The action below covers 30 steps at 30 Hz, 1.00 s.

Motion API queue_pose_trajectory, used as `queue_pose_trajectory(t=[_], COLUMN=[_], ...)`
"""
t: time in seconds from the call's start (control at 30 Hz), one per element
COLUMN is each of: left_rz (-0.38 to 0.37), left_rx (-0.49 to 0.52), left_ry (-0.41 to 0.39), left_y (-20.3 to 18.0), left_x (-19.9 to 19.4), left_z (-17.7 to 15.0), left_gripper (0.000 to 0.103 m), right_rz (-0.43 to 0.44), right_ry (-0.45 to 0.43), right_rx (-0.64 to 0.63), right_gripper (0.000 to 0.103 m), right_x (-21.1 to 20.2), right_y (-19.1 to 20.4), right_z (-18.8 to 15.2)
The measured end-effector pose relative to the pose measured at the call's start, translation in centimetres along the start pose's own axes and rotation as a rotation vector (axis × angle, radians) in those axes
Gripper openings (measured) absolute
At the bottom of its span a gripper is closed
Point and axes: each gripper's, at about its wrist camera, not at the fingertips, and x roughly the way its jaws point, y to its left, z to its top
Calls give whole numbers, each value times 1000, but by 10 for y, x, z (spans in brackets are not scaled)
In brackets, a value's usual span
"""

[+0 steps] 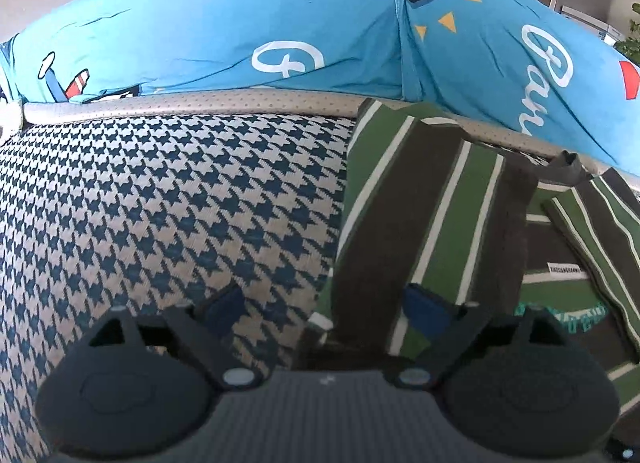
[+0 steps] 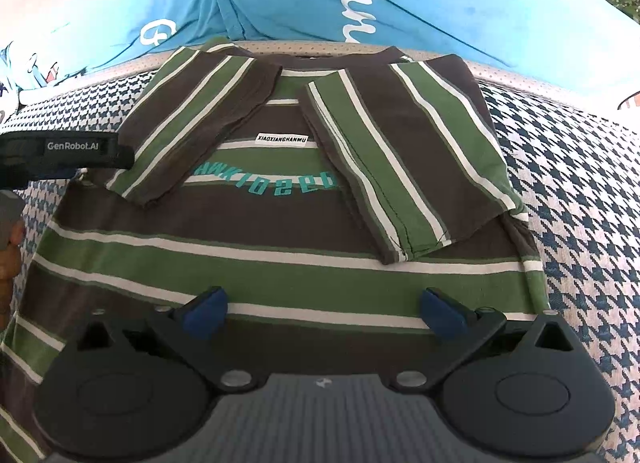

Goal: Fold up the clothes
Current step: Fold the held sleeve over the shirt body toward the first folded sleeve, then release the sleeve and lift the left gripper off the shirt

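Item: green, brown and white striped short-sleeved T-shirt (image 2: 280,231) — lying flat, front up, on the blue-and-cream houndstooth woven surface (image 1: 160,203), neck end toward the grey perforated piping and the bright blue printed bedding (image 1: 240,31) beyond it.

Condition: both sleeves folded inward over the chest. The left sleeve (image 2: 192,123) lies diagonally across the upper left; the right sleeve (image 2: 404,151) crosses the upper right and comes close to the white name label (image 2: 281,139) and the teal lettering between them. Sleeve folds judged done.

Outstanding: the body is unfolded, the lower half spread full width toward the camera. Bringing the hem up to the collar, or folding the sides in, appears to remain.

Left gripper (image 1: 324,311) — jaws wide, holding nothing; it stands at the shirt's left edge, one blue pad over the houndstooth, the other over the stripes. Seen from the right wrist camera, it sits just beside the left sleeve.

Right gripper (image 2: 324,311) — jaws wide, empty, poised above the lower body of the shirt.
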Motion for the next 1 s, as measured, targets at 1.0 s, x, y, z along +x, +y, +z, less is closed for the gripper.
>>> queue_pose_trajectory(t=[1.0], left_rz=[-40], left_rx=[55], left_ry=[39], left_y=[-26], left_x=[-45], left_z=[-47], left_gripper=[103], right_rz=[10], right_ry=[-26], right_rx=[124], right_gripper=[103], right_x=[-13], right_y=[-27], right_z=[3])
